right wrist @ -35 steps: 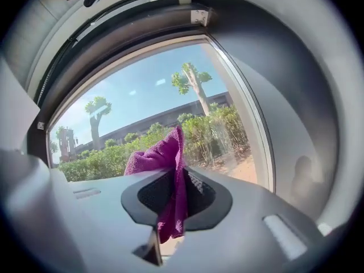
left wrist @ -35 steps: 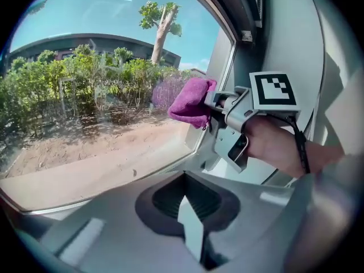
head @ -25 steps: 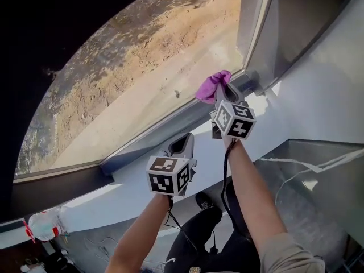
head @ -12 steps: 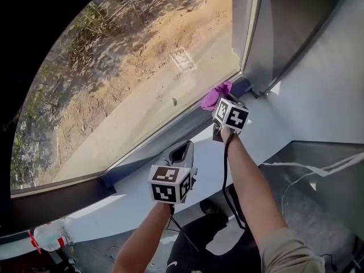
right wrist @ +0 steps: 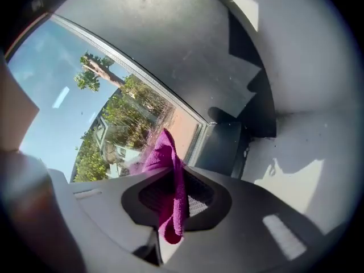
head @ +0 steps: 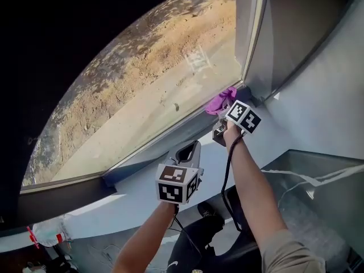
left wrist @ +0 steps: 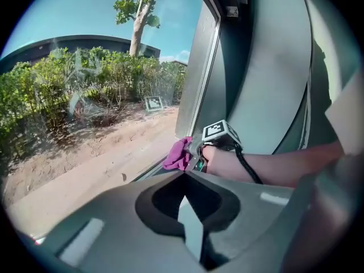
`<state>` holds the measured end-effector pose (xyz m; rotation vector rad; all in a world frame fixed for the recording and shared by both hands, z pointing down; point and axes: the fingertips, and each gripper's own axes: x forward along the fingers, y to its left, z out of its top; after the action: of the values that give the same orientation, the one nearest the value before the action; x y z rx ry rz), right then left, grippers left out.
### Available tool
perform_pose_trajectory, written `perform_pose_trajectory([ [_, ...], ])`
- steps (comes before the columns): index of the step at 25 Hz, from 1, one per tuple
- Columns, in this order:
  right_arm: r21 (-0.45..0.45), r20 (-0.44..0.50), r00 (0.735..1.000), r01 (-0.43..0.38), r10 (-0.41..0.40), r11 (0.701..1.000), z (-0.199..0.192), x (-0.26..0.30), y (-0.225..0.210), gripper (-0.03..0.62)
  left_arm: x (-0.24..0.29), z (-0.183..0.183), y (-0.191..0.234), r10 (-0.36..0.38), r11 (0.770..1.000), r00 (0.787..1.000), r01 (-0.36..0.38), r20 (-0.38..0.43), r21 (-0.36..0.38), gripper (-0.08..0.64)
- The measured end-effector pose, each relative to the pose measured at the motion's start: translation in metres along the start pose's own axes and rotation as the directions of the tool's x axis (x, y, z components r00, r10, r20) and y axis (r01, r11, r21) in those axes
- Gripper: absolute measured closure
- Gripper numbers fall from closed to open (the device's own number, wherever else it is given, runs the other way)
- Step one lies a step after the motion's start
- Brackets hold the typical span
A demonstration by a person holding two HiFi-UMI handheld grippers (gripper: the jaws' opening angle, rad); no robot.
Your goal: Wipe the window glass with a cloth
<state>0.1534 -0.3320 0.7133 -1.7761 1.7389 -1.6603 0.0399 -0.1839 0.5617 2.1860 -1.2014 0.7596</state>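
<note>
right gripper [head: 223, 114]: jaws pinching the purple cloth [head: 220, 102], right at the window glass [head: 142, 90] bottom-right corner
left gripper [head: 188, 152]: jaws pressed together, nothing in them

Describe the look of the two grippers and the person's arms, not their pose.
Both are grey shells with dark recesses round the fingers. The left gripper bears a white cube with black square markers; so does the right gripper. A black cable runs along the right forearm. Forearms are bare; a beige sleeve shows at the right upper arm.

Building interior beside window glass [head: 131, 118], sandy yard [head: 187, 33] outside
</note>
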Motion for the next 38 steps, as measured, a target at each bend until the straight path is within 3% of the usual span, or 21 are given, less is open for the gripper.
perform_pose_trajectory([
  [7,0.008,0.031,0.984,-0.173,0.173,0.985,0.031,-0.046,0.068,0.529,-0.009,0.018,-0.014,-0.018,1.000,1.000,0.018,0.004,0.024,0.560],
  [13,-0.016,0.063,0.939,-0.336,0.337,0.942,0.053,-0.101,0.142,0.529,-0.036,0.038,-0.026,-0.037,0.998,0.999,0.035,0.031,0.052,0.560],
  [19,-0.079,0.124,0.865,-0.479,0.486,0.874,0.093,-0.167,0.227,0.529,-0.066,0.061,-0.034,-0.050,0.995,0.996,0.044,0.073,0.086,0.560],
  [23,-0.173,0.175,0.794,-0.557,0.582,0.812,0.126,-0.219,0.288,0.529,-0.088,0.072,-0.045,-0.064,0.992,0.994,0.053,0.093,0.116,0.560],
  [25,-0.229,0.198,0.765,-0.572,0.613,0.788,0.140,-0.242,0.314,0.529,-0.098,0.077,-0.050,-0.067,0.990,0.993,0.055,0.096,0.131,0.560],
  [28,-0.299,0.225,0.748,-0.557,0.624,0.775,0.161,-0.263,0.338,0.528,-0.112,0.088,-0.056,-0.071,0.987,0.992,0.055,0.107,0.149,0.560],
  [31,-0.295,0.247,0.718,-0.584,0.651,0.756,0.177,-0.278,0.356,0.528,-0.123,0.103,-0.057,-0.067,0.985,0.990,0.046,0.125,0.168,0.560],
  [35,-0.259,0.289,0.649,-0.654,0.703,0.711,0.195,-0.296,0.377,0.528,-0.129,0.115,-0.057,-0.062,0.982,0.990,0.037,0.130,0.183,0.560],
  [38,-0.251,0.328,0.634,-0.657,0.701,0.711,0.210,-0.299,0.371,0.528,-0.126,0.114,-0.065,-0.063,0.981,0.990,0.038,0.127,0.189,0.560],
])
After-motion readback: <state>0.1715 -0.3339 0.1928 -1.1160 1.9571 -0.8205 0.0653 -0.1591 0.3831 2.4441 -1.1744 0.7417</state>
